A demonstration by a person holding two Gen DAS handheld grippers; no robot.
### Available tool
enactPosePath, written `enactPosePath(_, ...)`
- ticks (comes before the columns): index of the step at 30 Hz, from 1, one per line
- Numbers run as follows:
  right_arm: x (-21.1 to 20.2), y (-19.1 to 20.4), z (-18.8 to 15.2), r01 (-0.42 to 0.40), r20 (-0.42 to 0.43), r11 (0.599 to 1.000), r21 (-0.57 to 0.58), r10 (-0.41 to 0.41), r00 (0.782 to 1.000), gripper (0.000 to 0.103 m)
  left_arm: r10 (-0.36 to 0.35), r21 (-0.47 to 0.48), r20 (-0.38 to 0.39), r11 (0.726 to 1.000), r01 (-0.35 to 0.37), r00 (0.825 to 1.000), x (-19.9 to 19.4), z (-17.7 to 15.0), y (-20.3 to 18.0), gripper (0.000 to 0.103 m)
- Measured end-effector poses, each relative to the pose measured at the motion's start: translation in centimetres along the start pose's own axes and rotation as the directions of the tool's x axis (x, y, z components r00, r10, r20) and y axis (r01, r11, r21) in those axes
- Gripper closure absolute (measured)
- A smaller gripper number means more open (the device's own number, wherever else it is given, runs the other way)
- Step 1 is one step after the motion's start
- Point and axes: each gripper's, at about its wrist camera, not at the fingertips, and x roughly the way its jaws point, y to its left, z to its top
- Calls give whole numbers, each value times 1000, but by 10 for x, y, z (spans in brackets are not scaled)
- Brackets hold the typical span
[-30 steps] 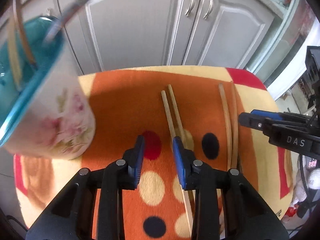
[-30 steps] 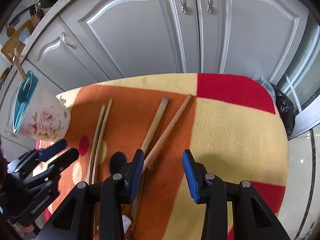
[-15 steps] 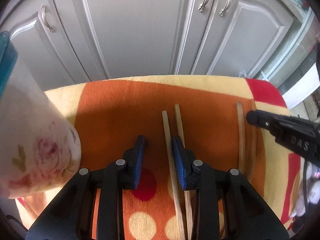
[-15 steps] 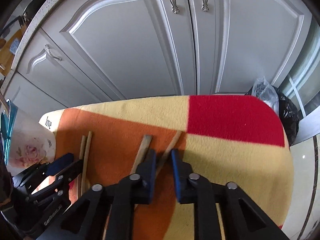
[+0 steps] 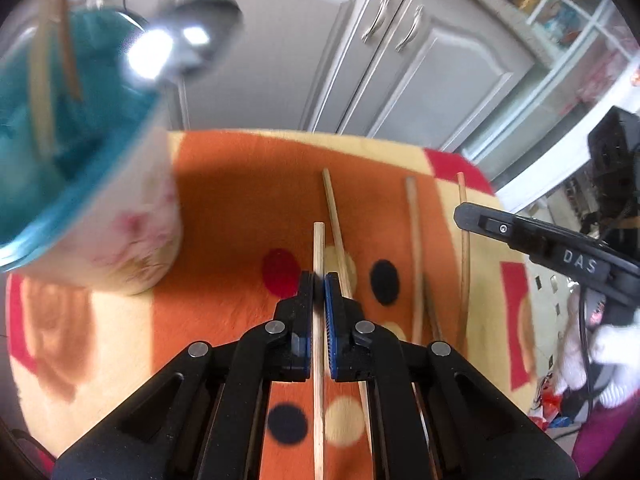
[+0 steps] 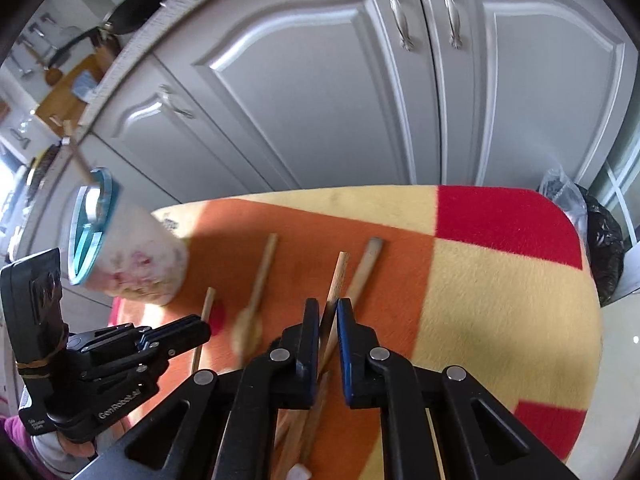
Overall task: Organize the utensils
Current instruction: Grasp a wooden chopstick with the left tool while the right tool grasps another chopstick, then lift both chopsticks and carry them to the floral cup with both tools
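Note:
My left gripper [image 5: 319,280] is shut on a pale wooden chopstick [image 5: 319,248] and holds it above the blanket. Its mate [image 5: 335,216] lies on the orange patch just to the right. My right gripper [image 6: 328,310] is shut on a darker wooden chopstick [image 6: 338,276] and holds it above the blanket; another dark one [image 6: 366,266] lies beside it. A floral cup with a teal inside [image 5: 120,208] stands at the left, with chopsticks and a metal spoon [image 5: 184,44] in it. It also shows in the right wrist view [image 6: 136,260].
The table is covered by a blanket [image 6: 500,280] in orange, yellow and red with dots. Grey cabinet doors [image 6: 320,100] stand close behind. A black bag [image 6: 600,240] sits on the floor at the right. The other gripper shows in each view [image 5: 540,240] [image 6: 120,352].
Both grippers have closed, each on a chopstick, and lifted back from the blanket. The cup has come back into the left wrist view.

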Motion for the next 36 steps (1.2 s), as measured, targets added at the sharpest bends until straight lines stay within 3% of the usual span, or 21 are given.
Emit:
enactPosePath(9, -61, 47, -11, -48, 91, 995, -90, 56, 994, 97, -87, 24, 159, 996, 84, 983, -98, 0, 11, 99)
enactPosePath(16, -93, 80, -13, -35, 149, 985, -167, 60, 987, 97, -75, 29, 249, 997, 70, 966, -159, 0, 29, 99)
enactPosePath(22, -38, 81, -14, 60, 35, 981, -184, -55, 998, 97, -92, 13, 277, 996, 92, 956, -178, -4, 34, 99)
enactPosePath(25, 5, 73, -14, 81, -59, 980, -181, -93, 994, 95, -91, 8, 288, 996, 93, 953, -187, -4, 37, 99)
enactPosePath(28, 40, 68, -13, 112, -126, 978, -178, -135, 983, 86, -88, 3, 299, 996, 92, 950, -196, -3, 43, 99)
enactPosePath(36, 70, 58, -12, 168, -165, 965, -203, -203, 965, 85, -80, -29, 307, 995, 94, 948, -205, 0, 59, 99)
